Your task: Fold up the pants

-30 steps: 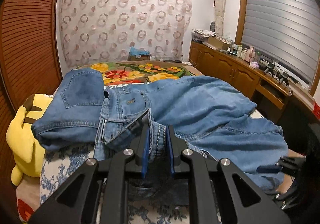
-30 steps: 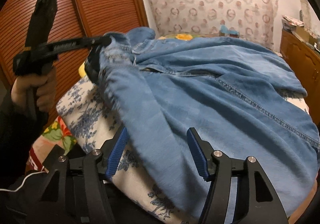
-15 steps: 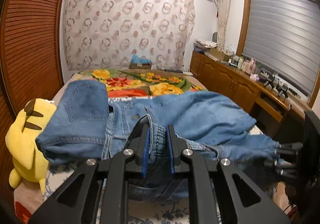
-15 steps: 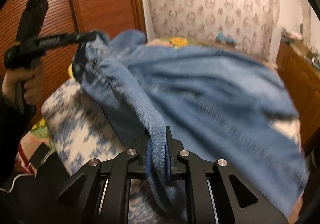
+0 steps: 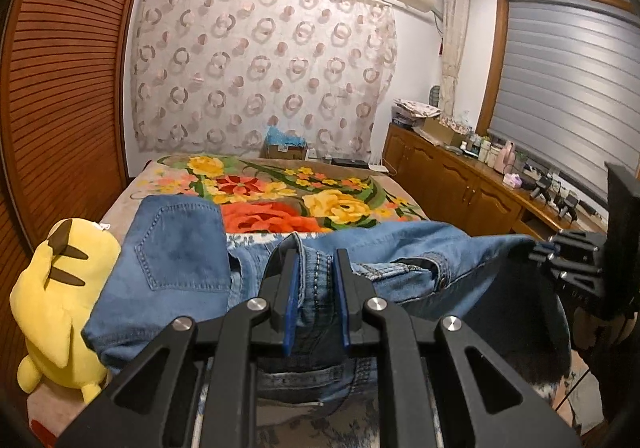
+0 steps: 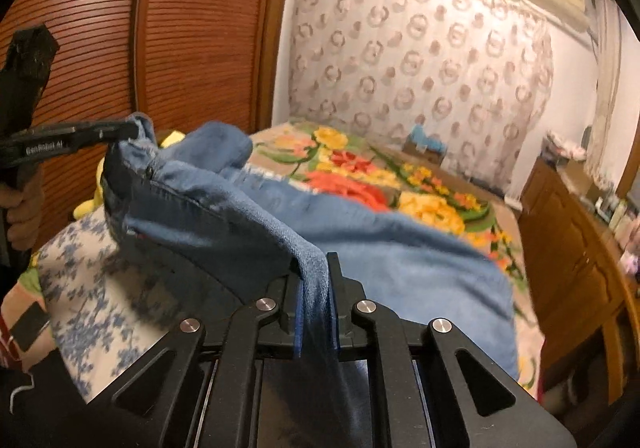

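Blue denim pants (image 5: 180,260) hang lifted over the near end of the bed, stretched between both grippers. My left gripper (image 5: 316,260) is shut on the stitched waistband. It also shows in the right wrist view (image 6: 120,129), at the left, clamping the waistband. My right gripper (image 6: 314,268) is shut on a fold of the denim (image 6: 400,256). It shows at the right edge of the left wrist view (image 5: 540,248), holding the far end of the pants. The lower part of the pants is hidden below the grippers.
A yellow plush toy (image 5: 60,296) lies at the bed's left edge. A floral blanket (image 5: 280,191) covers the far bed. A wooden louvred wardrobe (image 6: 180,47) stands on the left. A wooden cabinet (image 5: 460,183) with bottles runs along the right wall.
My right gripper closed on the denim. Both grippers then rose, lifting the pants off the bed and pulling them taut between them.
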